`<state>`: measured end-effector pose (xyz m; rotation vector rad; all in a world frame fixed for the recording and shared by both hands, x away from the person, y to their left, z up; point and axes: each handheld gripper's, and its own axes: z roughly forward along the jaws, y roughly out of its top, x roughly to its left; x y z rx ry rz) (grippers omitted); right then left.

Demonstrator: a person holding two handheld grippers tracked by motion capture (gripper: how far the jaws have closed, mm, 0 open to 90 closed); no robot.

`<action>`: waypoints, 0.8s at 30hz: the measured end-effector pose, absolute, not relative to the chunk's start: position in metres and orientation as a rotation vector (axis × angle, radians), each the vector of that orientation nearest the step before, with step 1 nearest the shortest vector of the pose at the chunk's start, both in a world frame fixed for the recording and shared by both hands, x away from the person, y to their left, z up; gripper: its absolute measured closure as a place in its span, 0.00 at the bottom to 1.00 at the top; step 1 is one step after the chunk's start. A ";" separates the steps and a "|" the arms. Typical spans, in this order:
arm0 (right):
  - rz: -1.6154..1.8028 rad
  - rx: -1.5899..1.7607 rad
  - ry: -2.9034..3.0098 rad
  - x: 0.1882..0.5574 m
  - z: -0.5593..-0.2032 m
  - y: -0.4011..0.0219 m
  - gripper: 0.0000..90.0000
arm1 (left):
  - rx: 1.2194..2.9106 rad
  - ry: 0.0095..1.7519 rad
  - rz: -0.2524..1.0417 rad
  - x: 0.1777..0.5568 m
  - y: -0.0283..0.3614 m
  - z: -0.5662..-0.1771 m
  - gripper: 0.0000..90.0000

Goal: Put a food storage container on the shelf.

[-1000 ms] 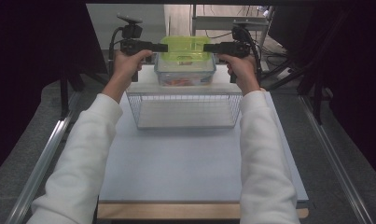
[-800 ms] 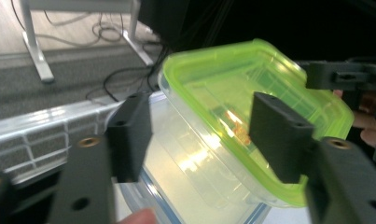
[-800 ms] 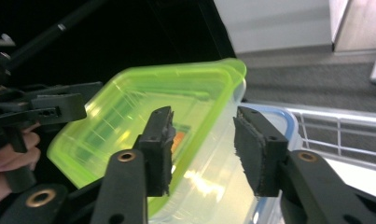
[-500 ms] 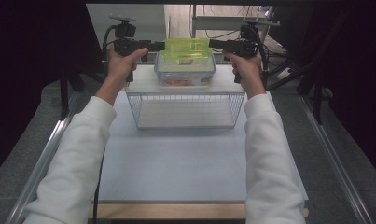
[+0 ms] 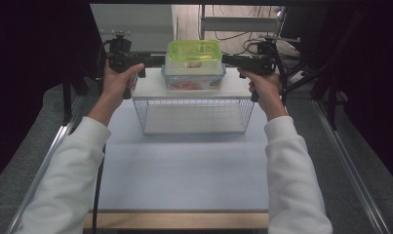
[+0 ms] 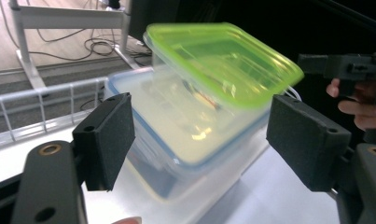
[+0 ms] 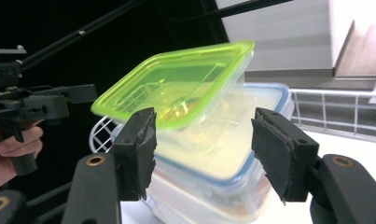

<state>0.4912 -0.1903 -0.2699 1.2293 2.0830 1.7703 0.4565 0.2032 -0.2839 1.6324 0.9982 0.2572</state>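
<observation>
A green-lidded box (image 5: 194, 52) sits askew on a clear box with a blue rim (image 5: 193, 79), both on the white top of a wire rack (image 5: 145, 88). My left gripper (image 5: 156, 59) is level at the stack's left side and my right gripper (image 5: 229, 59) at its right side. In the left gripper view the jaws (image 6: 204, 140) stand wide apart and have just been opening, with the green-lidded box (image 6: 223, 60) and clear box (image 6: 185, 126) ahead, untouched. The right gripper (image 7: 209, 151) has also been opening, its pads clear of the green-lidded box (image 7: 176, 88).
The wire rack (image 5: 194, 117) stands at the far end of the white table (image 5: 184, 170). Dark frame bars and cables lie behind and to both sides. The right gripper (image 6: 353, 70) and the left gripper (image 7: 31, 107) face each other across the stack.
Both grippers have drawn back sideways from the stack, left one leftward and right one rightward, and their jaws have opened. The stacked boxes stay on the rack top.
</observation>
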 end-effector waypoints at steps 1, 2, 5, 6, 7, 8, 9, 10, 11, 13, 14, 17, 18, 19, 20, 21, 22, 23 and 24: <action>1.788 1.225 2.076 0.488 -0.272 -0.192 0.44 | 1.642 0.991 0.264 0.453 0.204 -0.286 0.25; 1.803 1.218 2.071 0.485 -0.275 -0.195 0.44 | 1.646 0.986 0.270 0.450 0.204 -0.289 0.25; 1.825 1.199 2.070 0.475 -0.285 -0.204 0.44 | 1.640 0.969 0.258 0.438 0.207 -0.297 0.25; 1.825 1.187 2.069 0.471 -0.288 -0.208 0.44 | 1.640 0.960 0.263 0.433 0.208 -0.299 0.25; 1.825 1.180 2.065 0.466 -0.291 -0.210 0.43 | 1.642 0.952 0.271 0.428 0.209 -0.301 0.25; 1.828 1.171 2.065 0.461 -0.294 -0.213 0.43 | 1.642 0.942 0.274 0.423 0.209 -0.304 0.25; 1.829 1.162 2.070 0.457 -0.297 -0.216 0.43 | 1.641 0.933 0.270 0.418 0.210 -0.306 0.25; 1.831 1.150 2.068 0.452 -0.301 -0.218 0.43 | 1.641 0.928 0.260 0.413 0.211 -0.309 0.25; 1.838 1.145 2.072 0.448 -0.304 -0.220 0.43 | 1.641 0.928 0.260 0.413 0.211 -0.309 0.25; 1.849 1.140 2.073 0.443 -0.307 -0.221 0.44 | 1.628 0.921 0.238 0.402 0.213 -0.316 0.25; 1.866 1.136 2.079 0.434 -0.314 -0.223 0.43 | 1.615 0.913 0.225 0.391 0.215 -0.323 0.25; 1.888 1.114 2.094 0.420 -0.328 -0.225 0.44 | 1.617 0.909 0.226 0.373 0.218 -0.336 0.25; 1.895 1.106 2.095 0.415 -0.333 -0.226 0.43 | 1.621 0.907 0.231 0.367 0.218 -0.341 0.25; 1.898 1.101 2.102 0.410 -0.338 -0.227 0.43 | 1.626 0.906 0.233 0.360 0.218 -0.346 0.25; 1.893 1.089 2.102 0.404 -0.343 -0.228 0.43 | 1.628 0.906 0.231 0.354 0.218 -0.351 0.25; 1.893 1.089 2.102 0.404 -0.343 -0.228 0.43 | 1.628 0.906 0.231 0.354 0.218 -0.351 0.25; 1.887 1.080 2.105 0.398 -0.349 -0.228 0.43 | 1.628 0.905 0.222 0.347 0.218 -0.357 0.25; 1.860 1.061 2.119 0.386 -0.363 -0.230 0.43 | 1.637 0.904 0.216 0.335 0.218 -0.369 0.25; 1.847 1.055 2.126 0.381 -0.371 -0.230 0.43 | 1.643 0.904 0.218 0.329 0.217 -0.375 0.25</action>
